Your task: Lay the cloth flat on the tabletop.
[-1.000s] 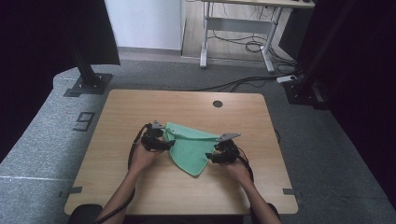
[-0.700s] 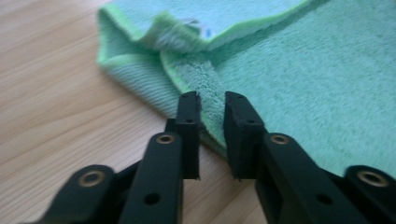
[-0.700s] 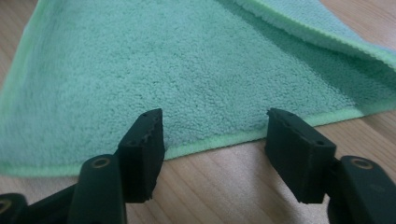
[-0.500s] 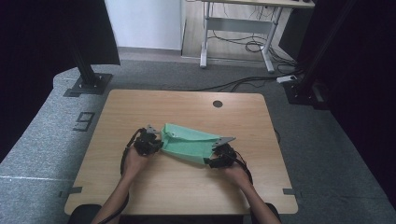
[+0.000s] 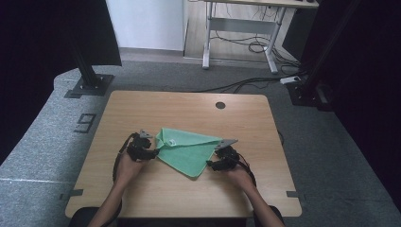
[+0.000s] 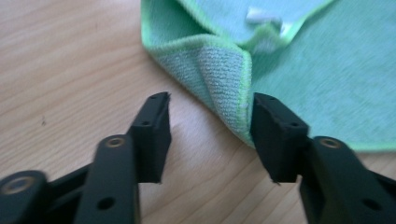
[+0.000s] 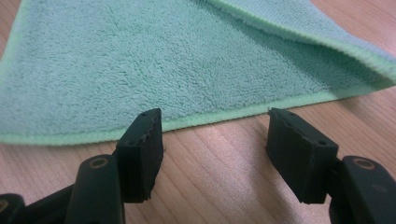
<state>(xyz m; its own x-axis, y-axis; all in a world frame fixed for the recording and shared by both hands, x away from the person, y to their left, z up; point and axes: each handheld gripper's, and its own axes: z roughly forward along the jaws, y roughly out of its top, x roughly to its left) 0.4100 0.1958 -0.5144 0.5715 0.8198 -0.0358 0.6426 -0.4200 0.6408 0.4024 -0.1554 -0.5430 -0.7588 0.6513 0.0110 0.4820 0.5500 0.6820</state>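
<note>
Left gripper [image 6: 210, 133]: jaws spread wide, nothing held between them; bare wood shows in the gap, and a folded corner of the green microfibre cloth [image 6: 289, 60] reaches to its right-hand jaw, possibly touching it, though the blur there leaves that uncertain.
Right gripper [image 7: 215, 144]: jaws likewise wide apart and holding nothing, their tips just short of the cloth's stitched edge, with a strip of wooden table [image 7: 210, 177] between.
Cloth, high view: the green microfibre cloth [image 5: 187, 151] lies on the near half of the wooden table [image 5: 189, 106], folded to a rough triangle whose point aims at the person; the left gripper [image 5: 150, 152] sits at its left corner, the right gripper [image 5: 213, 163] along its right edge.
Left gripper view adds: the terry weave, the paler underside of a turned-over flap, and a small white tag [image 6: 261, 15] near the top, which the high view gives as a mere pale fleck.
Right gripper view adds: an upper layer of cloth lying over the lower one at top right, its hem raised slightly.
High view adds: both hands on the grippers, a round hole [image 5: 220, 105] in the tabletop far from the cloth, a grey carpet [image 5: 42, 146] with a marking beside the table, and a desk frame [image 5: 241, 28] beyond.
</note>
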